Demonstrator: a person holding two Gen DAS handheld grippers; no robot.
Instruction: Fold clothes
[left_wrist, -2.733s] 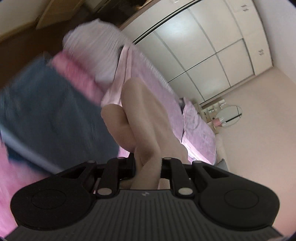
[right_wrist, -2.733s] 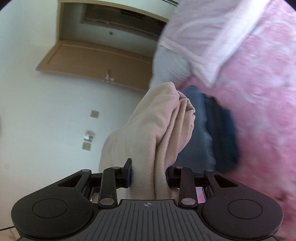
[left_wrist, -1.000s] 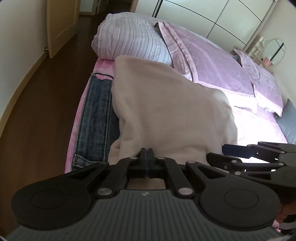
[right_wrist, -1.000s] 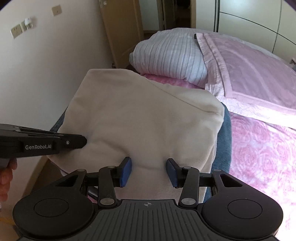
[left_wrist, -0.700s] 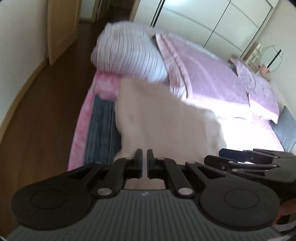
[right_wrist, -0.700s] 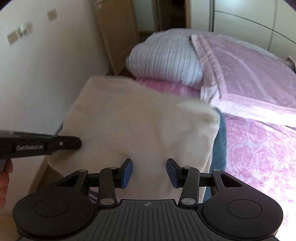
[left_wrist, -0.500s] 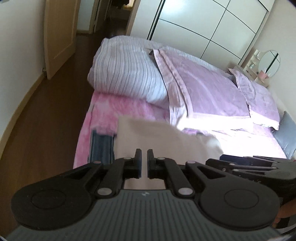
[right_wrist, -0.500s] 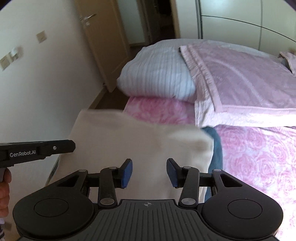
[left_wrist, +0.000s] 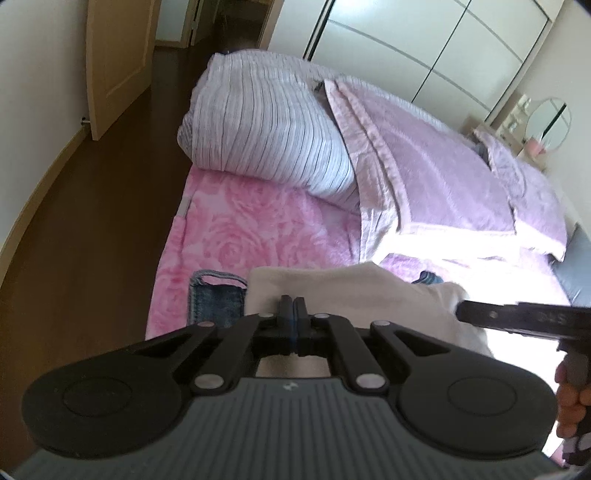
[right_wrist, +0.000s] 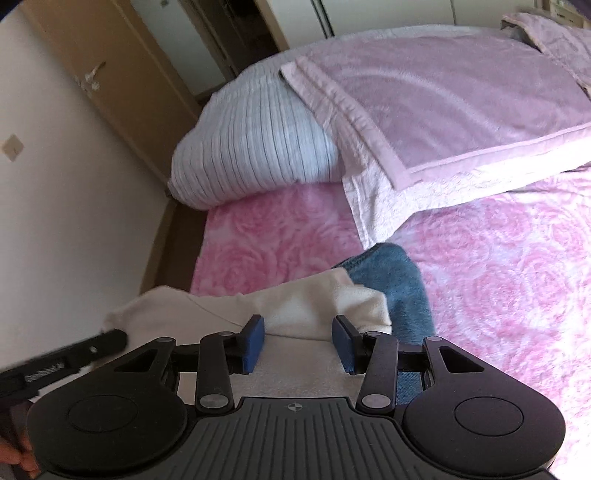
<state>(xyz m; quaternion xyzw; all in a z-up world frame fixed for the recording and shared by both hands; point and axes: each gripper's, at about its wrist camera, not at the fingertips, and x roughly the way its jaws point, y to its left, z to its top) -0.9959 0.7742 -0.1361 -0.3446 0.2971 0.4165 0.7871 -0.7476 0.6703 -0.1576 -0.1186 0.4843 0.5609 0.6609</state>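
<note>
A folded cream fleece garment (left_wrist: 351, 291) lies on folded blue jeans (left_wrist: 216, 301) near the front edge of the pink rose bedspread (left_wrist: 251, 240). My left gripper (left_wrist: 292, 308) is shut, its tips over the cream garment's near edge; I cannot tell if cloth is pinched. In the right wrist view my right gripper (right_wrist: 298, 330) is open, its blue pads either side of the cream garment (right_wrist: 314, 306), with the jeans (right_wrist: 399, 284) showing on the right. Each gripper shows in the other's view, the right one (left_wrist: 517, 317) and the left one (right_wrist: 74, 354).
A striped white duvet roll (left_wrist: 266, 125) and a lilac blanket (left_wrist: 443, 173) lie further up the bed. Dark wood floor (left_wrist: 92, 221) and a wooden door (left_wrist: 114, 55) are to the left. White wardrobes (left_wrist: 424, 48) stand behind.
The cream garment went from held up and bunched to lying folded on the jeans. Both grippers pulled back toward the bed's near edge. The right gripper opened; the left opened a crack, then shut.
</note>
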